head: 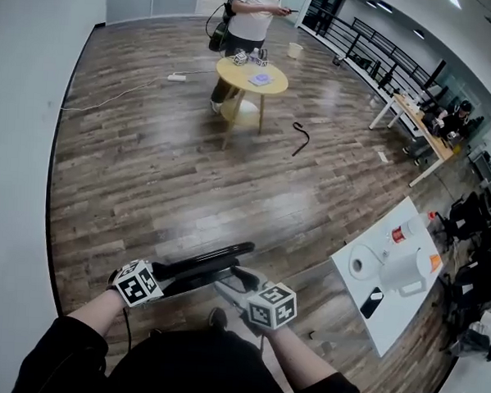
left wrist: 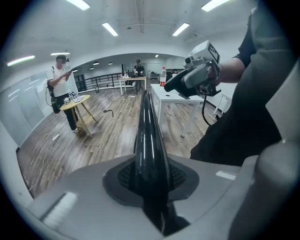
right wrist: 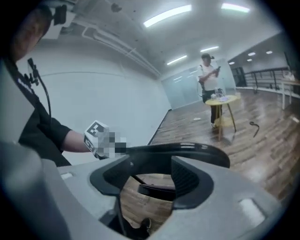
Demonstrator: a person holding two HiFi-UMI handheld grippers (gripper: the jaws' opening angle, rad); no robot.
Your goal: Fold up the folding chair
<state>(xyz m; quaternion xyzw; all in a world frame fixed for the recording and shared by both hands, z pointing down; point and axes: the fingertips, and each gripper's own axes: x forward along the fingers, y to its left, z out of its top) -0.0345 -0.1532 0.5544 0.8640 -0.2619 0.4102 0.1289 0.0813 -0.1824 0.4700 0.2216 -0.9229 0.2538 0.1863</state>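
With the chair [head: 214,256] at bottom centre of the head view, clamped only in the left gripper [head: 166,273] while the right gripper [head: 229,279] stands jaws apart beside it, the chair may twist or slip from that single hold.

Wood floor [head: 165,171] open ahead; folding chair [head: 209,259] directly in front, wall [head: 19,139] close left, white table [head: 395,323] near right

Ground: brown wood-plank floor [head: 149,162] | Far centre: round yellow wooden table [head: 252,75], standing person [head: 253,19] just behind | Right: white rectangular table [head: 390,326] bearing white paper roll [head: 361,262], black phone [head: 372,302] | Mid-floor: curved black cable [head: 300,138]
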